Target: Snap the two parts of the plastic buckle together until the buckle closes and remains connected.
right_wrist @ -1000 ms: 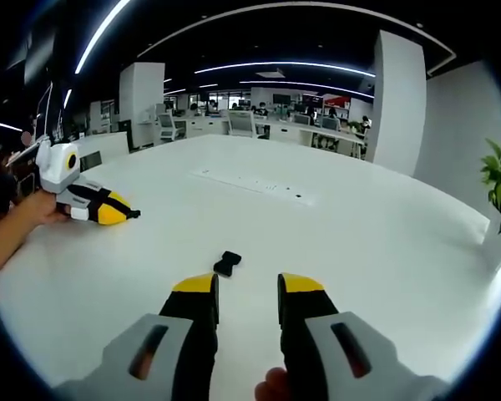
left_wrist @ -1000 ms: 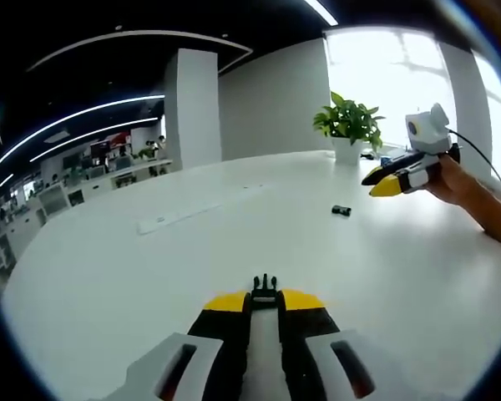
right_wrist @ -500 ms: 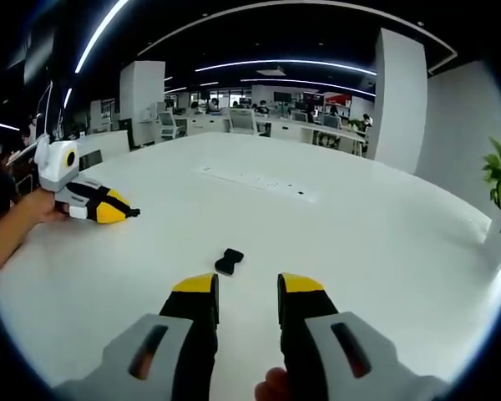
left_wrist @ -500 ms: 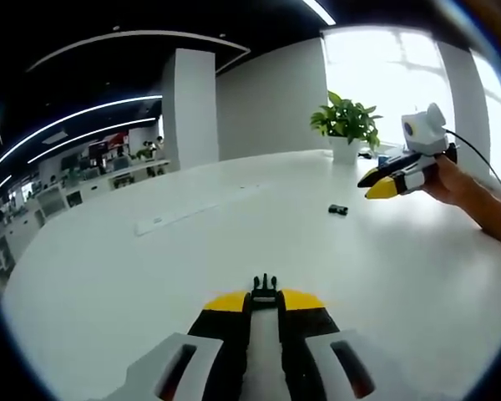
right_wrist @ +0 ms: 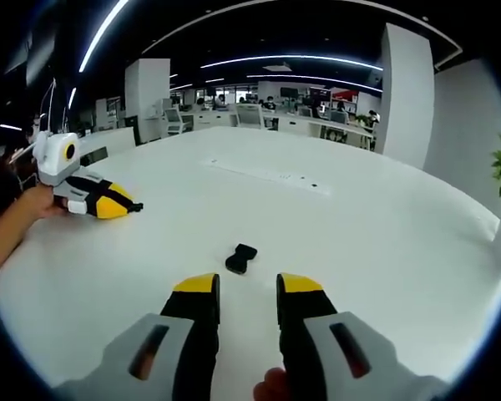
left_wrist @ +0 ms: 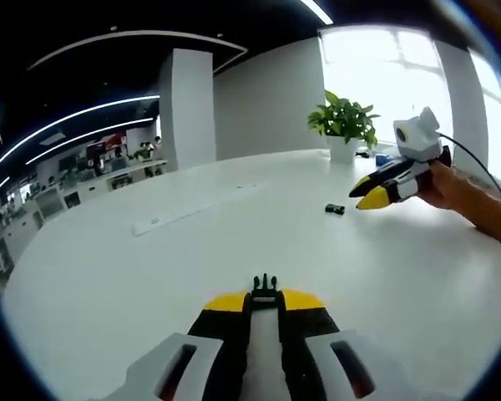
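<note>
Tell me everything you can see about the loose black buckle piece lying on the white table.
The buckle piece is small, black, apparently plastic, and lies flat on the white table, untouched. It sits just ahead of the open right gripper. From the left gripper view it is a small dark shape below the right gripper's yellow tips.

1. The left gripper (left_wrist: 265, 302) has black jaws with yellow tips and pale grey bodies behind them.
2. The buckle part (left_wrist: 265, 290) between those tips is black.
3. The right gripper (right_wrist: 247, 288) shows the same black, yellow and grey scheme.
4. The second buckle part (right_wrist: 241, 258) is black against the plain white table (right_wrist: 384, 242).
5. The potted plant (left_wrist: 345, 121) near the table's far edge has green leaves in a white pot.
6. The strip (left_wrist: 192, 213) set in the table is white.
</note>
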Demonstrator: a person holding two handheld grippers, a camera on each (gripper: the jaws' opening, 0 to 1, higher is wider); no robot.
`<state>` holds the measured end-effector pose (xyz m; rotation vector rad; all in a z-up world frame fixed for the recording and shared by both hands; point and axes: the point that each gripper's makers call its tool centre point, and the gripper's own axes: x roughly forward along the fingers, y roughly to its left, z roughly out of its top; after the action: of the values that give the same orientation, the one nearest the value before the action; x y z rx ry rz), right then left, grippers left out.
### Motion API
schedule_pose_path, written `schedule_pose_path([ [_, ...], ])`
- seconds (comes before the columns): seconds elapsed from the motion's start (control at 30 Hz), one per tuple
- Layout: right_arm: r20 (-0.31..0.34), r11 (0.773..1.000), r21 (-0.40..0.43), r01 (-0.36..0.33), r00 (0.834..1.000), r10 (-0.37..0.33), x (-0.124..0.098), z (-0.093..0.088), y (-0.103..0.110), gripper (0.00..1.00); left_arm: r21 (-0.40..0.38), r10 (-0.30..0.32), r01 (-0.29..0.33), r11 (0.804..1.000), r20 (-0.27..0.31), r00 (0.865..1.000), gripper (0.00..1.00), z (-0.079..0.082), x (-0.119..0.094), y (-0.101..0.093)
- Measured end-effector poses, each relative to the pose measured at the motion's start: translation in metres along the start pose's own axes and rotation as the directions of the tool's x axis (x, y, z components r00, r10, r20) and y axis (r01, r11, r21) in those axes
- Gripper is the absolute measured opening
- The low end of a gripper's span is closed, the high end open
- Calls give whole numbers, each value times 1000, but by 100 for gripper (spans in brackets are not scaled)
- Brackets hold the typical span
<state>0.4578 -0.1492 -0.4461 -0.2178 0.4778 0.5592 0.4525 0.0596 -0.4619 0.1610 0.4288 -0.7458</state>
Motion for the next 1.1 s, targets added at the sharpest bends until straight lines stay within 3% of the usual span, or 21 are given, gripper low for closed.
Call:
schedule_pose_path([
  [0.57,-6,1000,7,-21,1000,21,12,-4,14,25,11,-1,1,1000,-2,1000,12,0,-1,0],
  [1.1,27,1000,25,17,999,-18,19,2,7,21,14,1,-1,1000,-4,1000,12,1,-1,-1],
])
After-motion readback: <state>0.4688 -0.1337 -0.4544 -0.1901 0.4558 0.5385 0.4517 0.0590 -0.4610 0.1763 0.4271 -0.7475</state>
